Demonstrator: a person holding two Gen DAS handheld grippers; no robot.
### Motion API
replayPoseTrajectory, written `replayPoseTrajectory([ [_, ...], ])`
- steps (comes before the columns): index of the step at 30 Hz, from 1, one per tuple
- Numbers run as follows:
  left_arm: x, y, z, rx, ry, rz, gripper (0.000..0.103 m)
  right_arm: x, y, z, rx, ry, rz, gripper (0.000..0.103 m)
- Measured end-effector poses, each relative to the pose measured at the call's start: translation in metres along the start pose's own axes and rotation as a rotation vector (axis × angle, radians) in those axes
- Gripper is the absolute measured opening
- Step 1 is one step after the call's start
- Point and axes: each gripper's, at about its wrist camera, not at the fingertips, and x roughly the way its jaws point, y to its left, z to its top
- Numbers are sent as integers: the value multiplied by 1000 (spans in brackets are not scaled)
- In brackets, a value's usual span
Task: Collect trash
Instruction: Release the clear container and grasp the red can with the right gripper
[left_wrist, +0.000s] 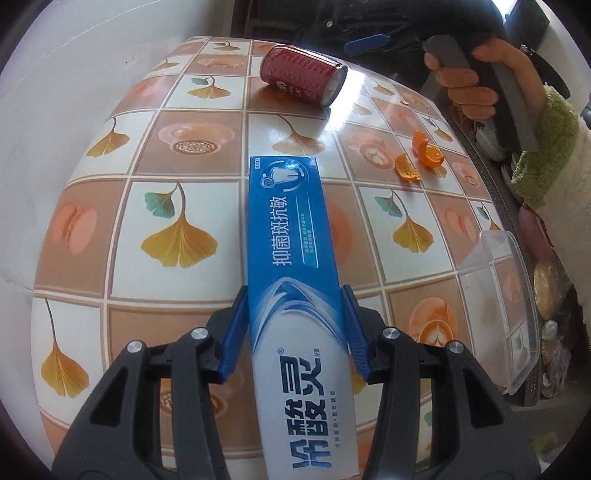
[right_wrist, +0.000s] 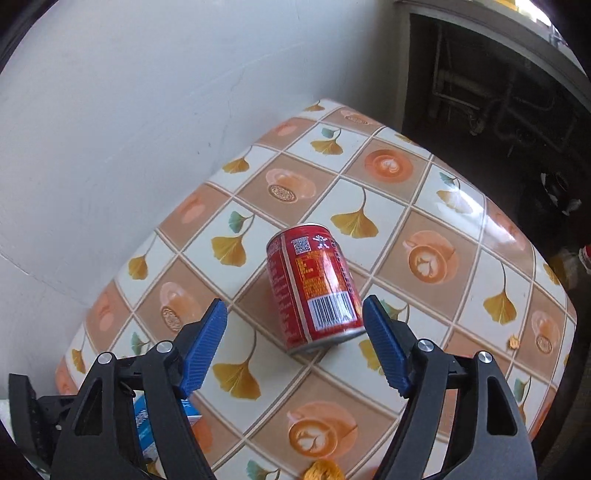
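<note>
On the blue toothpaste box (left_wrist: 291, 280), large characters "冷酸灵" are printed on the white end, and "抑菌斑抗敏" is printed along the blue part beside a tooth emblem; the smaller lines cannot be read. On the red can (right_wrist: 314, 288), a QR code and a barcode are printed; its fine text is illegible.

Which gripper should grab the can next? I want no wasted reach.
Right. The right gripper is open and empty, with the lying can just ahead of its fingertips. The left gripper is shut on the toothpaste box, and the can lies far across the table from it.
</note>
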Motion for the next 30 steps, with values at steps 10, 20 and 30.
replayPoseTrajectory([
  [10,5,3,14,13,-15,30,46,44,-2,15,-69,85,-119,68],
  [20,3,1,14,16,-33,39,45,49,9,16,-100,87,-189,66],
  [30,-7,1,9,26,-57,59,45,20,7,5,-11,33,-159,65],
])
